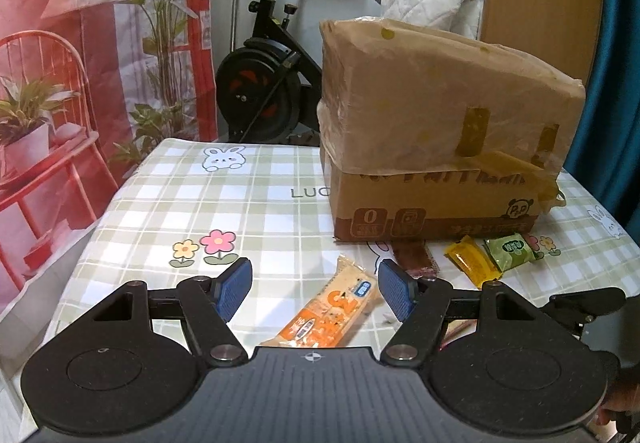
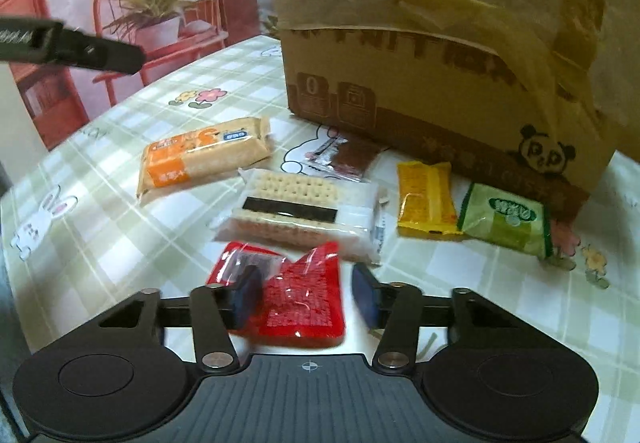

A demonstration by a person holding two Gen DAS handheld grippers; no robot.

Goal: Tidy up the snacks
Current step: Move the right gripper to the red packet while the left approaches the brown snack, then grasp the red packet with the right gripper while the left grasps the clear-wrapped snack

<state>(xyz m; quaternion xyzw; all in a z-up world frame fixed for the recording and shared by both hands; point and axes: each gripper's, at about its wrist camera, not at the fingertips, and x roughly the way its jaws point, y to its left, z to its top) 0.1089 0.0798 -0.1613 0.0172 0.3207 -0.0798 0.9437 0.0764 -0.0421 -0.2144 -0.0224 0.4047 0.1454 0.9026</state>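
Nearest in the right wrist view, the right gripper point(image 2: 306, 293) is seen low over the checked tablecloth point(image 2: 120, 243), its blue pads point(image 2: 249, 293) set partly apart with a red snack packet point(image 2: 298, 299) lying between them; the left pad overlaps the packet's edge, while a gap is seen between the packet and the right pad, and whether the packet is actually pinched cannot be told through the blur. Just beyond it a clear pack of pale wafer biscuits point(image 2: 304, 211) is laid, with an orange cracker pack point(image 2: 200, 159) to its left, a small brown sachet point(image 2: 344, 159) behind it, and a yellow packet point(image 2: 426, 199) touching a green packet point(image 2: 508, 219) to its right. In the left wrist view, the left gripper point(image 1: 316, 291) is held with its fingers point(image 1: 234, 291) spread wide and nothing gripped; the orange cracker pack point(image 1: 332, 315) is seen on the cloth between them, untouched by either pad. Farther back, a cardboard box point(image 1: 432, 203) wrapped on top in brown paper is stood on the table, close behind the snacks. Beyond the table an exercise bike point(image 1: 264, 83) and a red printed backdrop point(image 1: 60, 43) are visible.
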